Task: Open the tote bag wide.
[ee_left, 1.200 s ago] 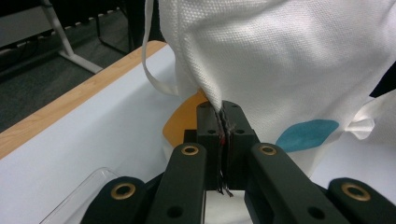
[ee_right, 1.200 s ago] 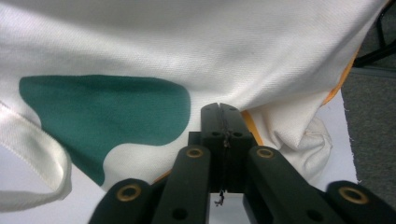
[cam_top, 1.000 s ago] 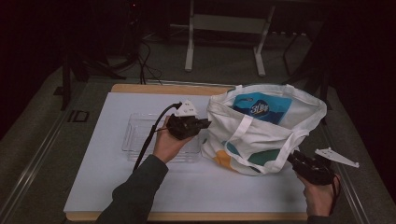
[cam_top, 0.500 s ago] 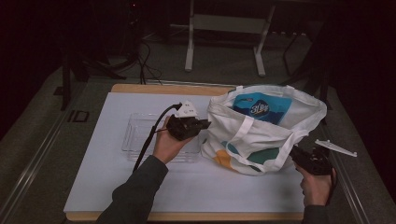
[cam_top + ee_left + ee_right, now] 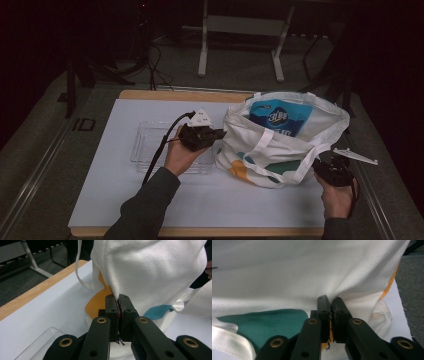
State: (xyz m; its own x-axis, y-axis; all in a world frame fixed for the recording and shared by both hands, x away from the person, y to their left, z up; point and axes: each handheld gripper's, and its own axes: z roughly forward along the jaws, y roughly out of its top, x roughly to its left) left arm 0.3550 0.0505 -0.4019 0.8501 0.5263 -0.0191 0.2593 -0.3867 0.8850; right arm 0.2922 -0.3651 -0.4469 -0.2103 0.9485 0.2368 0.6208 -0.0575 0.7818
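**High view: 2 grippers pinch a cloth bag**

High view shows a white fabric tote bag with teal and orange patches [image 5: 280,150] on the white-covered bench [image 5: 120,195], beside a clear plastic tray [image 5: 145,145]. The left gripper [image 5: 219,134] has its jaws clamped on the bag's left edge. The right gripper [image 5: 320,167] has just closed its jaws, pinching fabric at the bag's right side.

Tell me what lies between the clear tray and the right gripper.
In the high view, the white tote bag fills the stretch between the clear tray and the right gripper.
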